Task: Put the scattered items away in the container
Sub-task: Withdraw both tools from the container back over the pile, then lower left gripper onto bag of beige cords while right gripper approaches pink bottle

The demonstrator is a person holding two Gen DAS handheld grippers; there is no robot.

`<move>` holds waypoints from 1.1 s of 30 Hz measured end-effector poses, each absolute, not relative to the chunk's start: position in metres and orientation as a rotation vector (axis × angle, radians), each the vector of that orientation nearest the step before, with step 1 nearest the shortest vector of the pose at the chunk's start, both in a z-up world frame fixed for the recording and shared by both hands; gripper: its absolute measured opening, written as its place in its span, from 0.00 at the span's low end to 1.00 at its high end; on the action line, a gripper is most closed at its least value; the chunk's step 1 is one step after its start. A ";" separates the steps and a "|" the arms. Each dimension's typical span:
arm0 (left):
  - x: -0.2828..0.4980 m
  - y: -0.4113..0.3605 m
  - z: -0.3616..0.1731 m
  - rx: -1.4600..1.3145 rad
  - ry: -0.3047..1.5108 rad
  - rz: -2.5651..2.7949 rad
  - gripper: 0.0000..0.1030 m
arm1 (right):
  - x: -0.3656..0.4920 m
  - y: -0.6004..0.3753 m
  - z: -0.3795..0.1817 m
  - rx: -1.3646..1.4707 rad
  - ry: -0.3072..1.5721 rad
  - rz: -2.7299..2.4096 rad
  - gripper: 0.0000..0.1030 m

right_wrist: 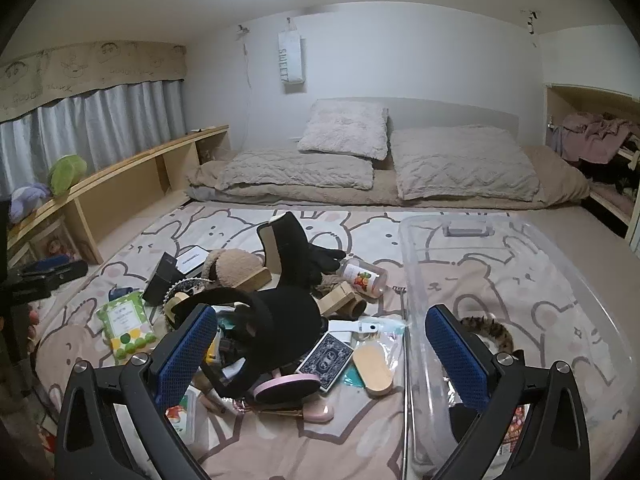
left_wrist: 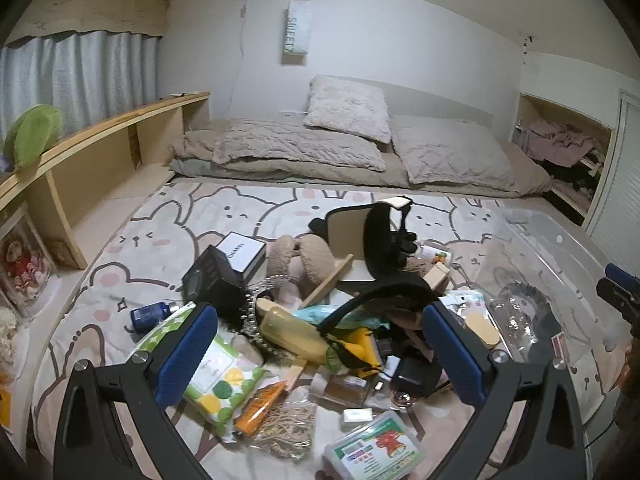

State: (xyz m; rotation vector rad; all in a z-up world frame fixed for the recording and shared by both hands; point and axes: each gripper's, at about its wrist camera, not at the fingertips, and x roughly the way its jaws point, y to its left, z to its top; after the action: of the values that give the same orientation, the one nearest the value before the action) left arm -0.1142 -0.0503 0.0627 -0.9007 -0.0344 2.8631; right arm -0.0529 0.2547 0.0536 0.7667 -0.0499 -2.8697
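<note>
The tidying looks to be at an early step, as I judge it: most items lie in one pile on the bed sheet (right_wrist: 280, 432), and the clear plastic container (right_wrist: 520, 236) beside it holds only a few things, among them a spotted brown hair band (right_wrist: 494, 330) near its front. Neither tool has anything in hand, so the moment seems to be one of choosing the next item.

The left gripper (left_wrist: 320, 346) is wide open above the pile. A yellow bottle (left_wrist: 290, 330) and a curved black headband (left_wrist: 372, 296) lie between its blue pads, below them, not touched as far as I can tell. A green tissue pack (left_wrist: 218, 376) sits under the left pad, at about 8 o'clock from the bottle.

The right gripper (right_wrist: 320, 346) is also wide open and holds nothing. Its right pad hangs over the container, its left pad over the pile. A blue card box (right_wrist: 326, 360) lies between them, with a wooden brush (right_wrist: 374, 364) at 3 o'clock from it and a black soft item (right_wrist: 288, 312) at 11 o'clock.

The next move probably calls for lowering one gripper on a single loose item on top, for example the card box, closing on it, and carrying it toward 3 o'clock into the container.
</note>
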 end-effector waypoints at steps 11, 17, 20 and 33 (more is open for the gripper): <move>-0.105 -0.083 0.035 -0.970 0.013 2.914 1.00 | -0.052 0.237 0.028 0.783 0.041 -2.823 1.00; -0.101 -0.097 -0.001 -1.068 0.009 2.896 1.00 | -0.058 0.232 0.006 0.837 0.054 -2.805 1.00; -0.099 -0.104 -0.018 -1.123 -0.025 2.881 1.00 | -0.060 0.228 -0.006 0.871 0.072 -2.796 1.00; -0.093 -0.137 -0.080 -1.370 -0.138 2.860 1.00 | -0.066 0.185 -0.075 0.984 0.308 -2.734 1.00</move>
State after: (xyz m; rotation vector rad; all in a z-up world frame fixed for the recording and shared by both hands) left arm -0.0925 -0.1375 -0.0805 -1.3702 -0.1382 2.8602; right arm -0.0658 0.1846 -0.0753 0.9839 0.3082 -2.7337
